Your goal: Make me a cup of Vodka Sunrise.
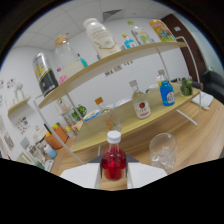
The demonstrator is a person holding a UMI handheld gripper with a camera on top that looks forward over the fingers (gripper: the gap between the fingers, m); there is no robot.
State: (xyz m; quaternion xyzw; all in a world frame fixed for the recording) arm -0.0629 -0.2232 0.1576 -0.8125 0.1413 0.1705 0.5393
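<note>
Nearest to us, the gripper (114,179) shows only as two pale finger (80,176) surfaces either side of a small bottle of red liquid (113,161) with a white cap; the lower part of the view is blacked out, so we cannot tell whether the fingers press on the bottle or merely flank it, nor how far apart they stand. The bottle sits upright between them, its red contents filling the lower body. Just beside it, on the wooden table (200,135), we see a clear stemless glass (163,148), empty as far as we can judge. Beyond the fingers runs the lower board of a light wooden shelf (125,125) on a white frame. On that board stand a clear bottle with a red label (140,102), a blue bottle (166,91) near it, and a dark green object (186,87) farther along; toward the other end we note a blue-rimmed bowl (91,115), some green items (79,112) and an orange container (60,133). The upper board (115,57) carries a large white jar (100,37), a clear glass jar (67,54), a black-and-yellow canister (46,75) and a colourful carton (161,30). Farthest off we see a white wall, a panelled ceiling (112,14) and a dark door (187,42).
</note>
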